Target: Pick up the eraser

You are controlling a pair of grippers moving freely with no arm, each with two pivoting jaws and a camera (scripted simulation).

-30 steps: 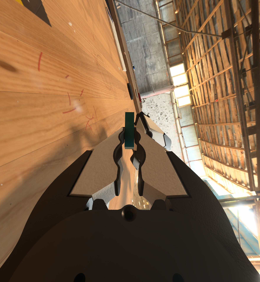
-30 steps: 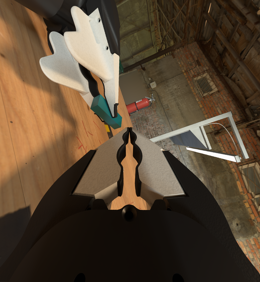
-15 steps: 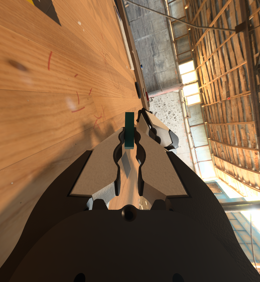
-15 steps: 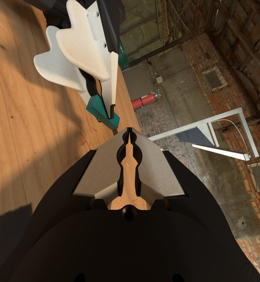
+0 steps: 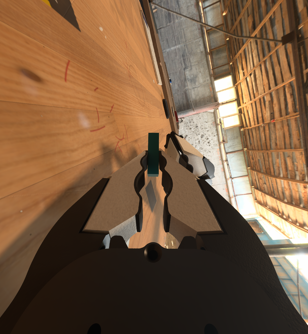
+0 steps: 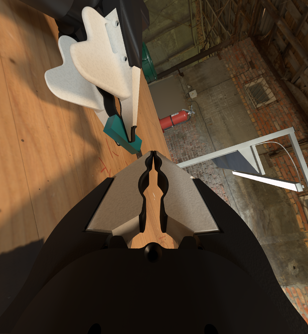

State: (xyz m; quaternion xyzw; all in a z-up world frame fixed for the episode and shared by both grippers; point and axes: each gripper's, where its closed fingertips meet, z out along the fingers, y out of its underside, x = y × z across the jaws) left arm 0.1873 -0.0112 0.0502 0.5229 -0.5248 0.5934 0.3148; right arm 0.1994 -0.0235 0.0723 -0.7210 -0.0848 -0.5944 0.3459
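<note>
The eraser (image 5: 153, 153) is a teal-green block. My left gripper (image 5: 153, 153) is shut on it, fingertips clamping its two broad faces, and holds it above the wooden table (image 5: 50, 126). In the right wrist view the same eraser (image 6: 122, 134) shows between the left gripper's white fingers (image 6: 102, 68), clear of the tabletop. My right gripper (image 6: 152, 152) is shut and empty, its tips just below and right of the eraser. It also shows in the left wrist view (image 5: 169, 141), close to the right of the eraser.
The wooden table (image 6: 32, 126) carries red scribble marks (image 5: 97, 119). A flat white board (image 5: 153, 54) and a dark round object (image 5: 165, 108) lie near its far edge, a black-and-yellow shape (image 5: 64, 10) at the top left. A red fire extinguisher (image 6: 174, 118) hangs on the brick wall.
The left gripper has kept its hold on the eraser and risen a little farther from the table. The right gripper stays shut and sits slightly closer to the eraser.
</note>
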